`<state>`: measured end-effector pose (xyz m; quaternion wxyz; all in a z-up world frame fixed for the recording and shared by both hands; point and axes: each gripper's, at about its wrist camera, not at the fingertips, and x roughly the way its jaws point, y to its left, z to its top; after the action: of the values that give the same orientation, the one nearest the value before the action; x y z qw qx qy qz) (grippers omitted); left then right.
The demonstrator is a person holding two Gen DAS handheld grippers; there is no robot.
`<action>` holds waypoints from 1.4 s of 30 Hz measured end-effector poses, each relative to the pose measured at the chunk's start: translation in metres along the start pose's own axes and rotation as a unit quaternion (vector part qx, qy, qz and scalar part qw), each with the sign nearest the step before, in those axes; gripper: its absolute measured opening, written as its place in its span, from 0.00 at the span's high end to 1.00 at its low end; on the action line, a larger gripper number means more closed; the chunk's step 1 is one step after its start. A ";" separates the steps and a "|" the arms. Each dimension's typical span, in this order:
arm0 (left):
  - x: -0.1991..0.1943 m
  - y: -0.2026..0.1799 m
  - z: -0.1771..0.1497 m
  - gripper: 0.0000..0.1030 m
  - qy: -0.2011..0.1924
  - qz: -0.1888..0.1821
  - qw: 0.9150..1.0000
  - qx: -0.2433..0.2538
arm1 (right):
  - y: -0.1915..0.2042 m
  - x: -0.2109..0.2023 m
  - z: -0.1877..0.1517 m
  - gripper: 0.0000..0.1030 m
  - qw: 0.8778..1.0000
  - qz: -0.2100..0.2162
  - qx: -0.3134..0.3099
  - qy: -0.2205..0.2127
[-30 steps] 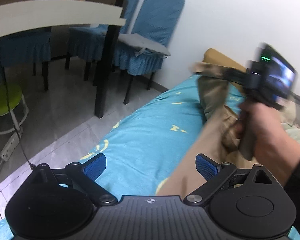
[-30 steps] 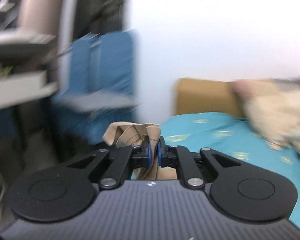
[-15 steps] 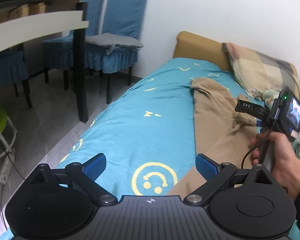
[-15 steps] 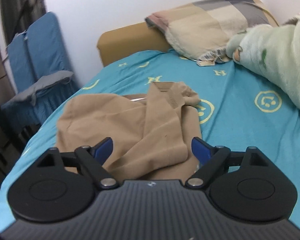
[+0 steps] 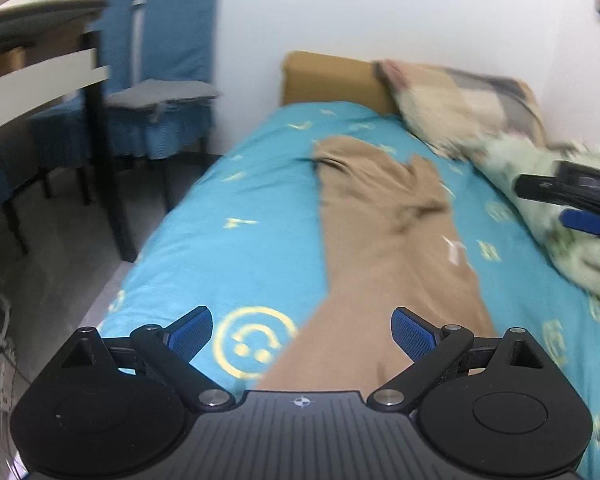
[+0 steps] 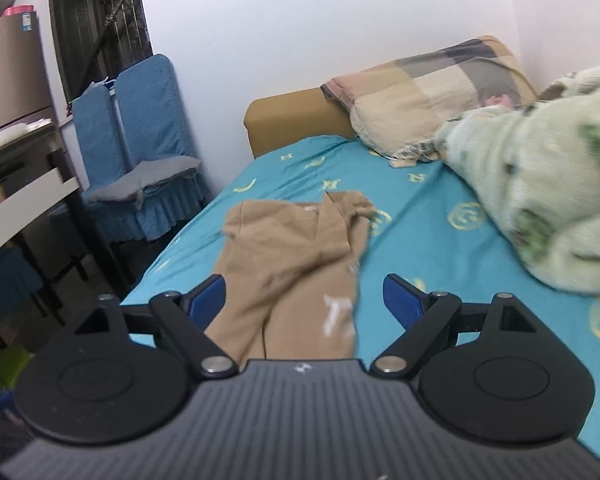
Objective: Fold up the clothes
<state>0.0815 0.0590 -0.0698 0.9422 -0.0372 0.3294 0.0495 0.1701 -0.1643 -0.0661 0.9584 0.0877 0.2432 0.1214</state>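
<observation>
The tan garment (image 6: pixel 300 264) lies stretched lengthwise on the bed (image 6: pixel 440 240), on its teal sheet printed with yellow smiley faces, its far end bunched and partly doubled over itself (a small white label shows near one edge). The left hand-held gripper (image 5: pixel 302 332) hovers above the garment's near end with its blue pads spread wide, holding nothing. The right hand-held gripper (image 6: pixel 304 298) is likewise spread and empty over the cloth. A plaid pillow (image 6: pixel 428 92) and a pale green blanket (image 6: pixel 540 192) sit beyond.
</observation>
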 end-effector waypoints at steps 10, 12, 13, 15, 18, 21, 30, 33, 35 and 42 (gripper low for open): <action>-0.001 0.013 0.007 0.06 0.083 -0.059 0.993 -0.054 | -0.042 -0.105 -0.053 0.16 0.995 -0.016 0.086 0.051; 0.005 0.026 0.014 0.06 0.117 -0.072 0.988 -0.068 | -0.045 -0.110 -0.057 0.16 0.994 -0.014 0.096 0.055; 0.008 0.033 0.016 0.06 0.131 -0.071 0.986 -0.069 | -0.047 -0.113 -0.059 0.16 0.993 -0.013 0.101 0.057; 0.017 0.048 0.015 0.06 0.158 -0.055 0.982 -0.084 | -0.051 -0.108 -0.061 0.16 0.991 -0.010 0.113 0.067; 0.032 0.072 0.007 0.12 0.209 -0.039 0.968 -0.130 | -0.058 -0.099 -0.065 0.16 0.988 -0.004 0.130 0.083; 0.044 0.089 -0.003 0.17 0.237 -0.007 0.955 -0.177 | -0.065 -0.091 -0.069 0.16 0.984 0.001 0.148 0.099; 0.048 0.082 -0.010 0.40 0.263 0.034 0.950 -0.166 | -0.083 -0.069 -0.079 0.16 0.972 0.012 0.191 0.139; 0.039 0.075 -0.007 0.72 0.255 0.039 0.955 -0.145 | -0.079 -0.069 -0.076 0.16 0.977 0.010 0.168 0.130; 0.032 0.070 -0.005 0.99 0.250 0.042 0.958 -0.132 | -0.078 -0.070 -0.074 0.16 0.979 0.017 0.162 0.126; -0.026 0.018 0.010 0.99 0.181 0.033 0.983 -0.010 | -0.067 -0.085 -0.067 0.16 0.991 0.000 0.097 0.093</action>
<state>0.0659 0.0759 -0.0464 0.8646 -0.0438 0.4947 0.0762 0.0778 -0.2444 -0.1011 0.9187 0.1681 0.3419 0.1045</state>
